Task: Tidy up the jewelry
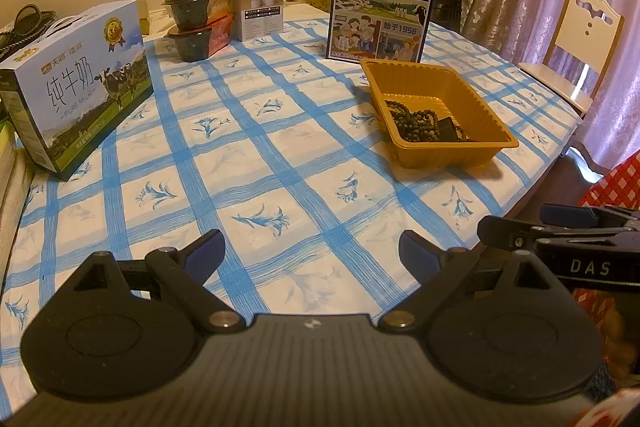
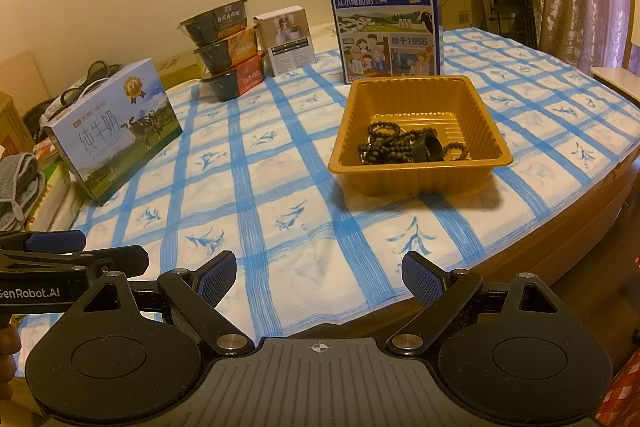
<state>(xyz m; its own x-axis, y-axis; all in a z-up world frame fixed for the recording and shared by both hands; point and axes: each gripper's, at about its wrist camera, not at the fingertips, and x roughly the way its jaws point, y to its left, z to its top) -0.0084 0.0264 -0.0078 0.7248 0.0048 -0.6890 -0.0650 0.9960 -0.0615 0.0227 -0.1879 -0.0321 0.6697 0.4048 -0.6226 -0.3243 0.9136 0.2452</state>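
On the bench [image 2: 280, 187], spread with a blue-checked cloth, a shallow amber plastic tray [image 2: 420, 171] sits near the right-hand edge, and the jewelry is already gathered inside it: dark bead strands [image 2: 386, 143] heaped loosely on the tray floor, with a black ring-shaped piece [image 2: 430, 148] lying against them. From the left wrist view the same tray [image 1: 486, 115] shows the beads [image 1: 416, 123] bunched toward its nearer corner. The raised walls look suited to keeping round beads from rolling off across the cloth, which is probably why everything is collected there.

Both tools hang back over the near edge of the bench, well apart from the tray. The left gripper [image 1: 310, 253] has its jaws spread wide with only cloth showing between them. The right gripper [image 2: 318, 277] also has its jaws spread and empty, and it faces the tray more squarely. Each tool appears at the edge of the other's view, so they are side by side.

Behind the tray stands an upright blue milk carton [image 2: 386, 23]; a second milk box [image 2: 116, 125] lies at the left, with stacked food bowls [image 2: 226, 47] and a small white box [image 2: 286, 39] toward the back. None of these crowd the tray, so the approach to it is open. Nothing lies loose on the cloth itself; judging from that, the gathering appears either finished or not yet begun on any sorting within the tray.
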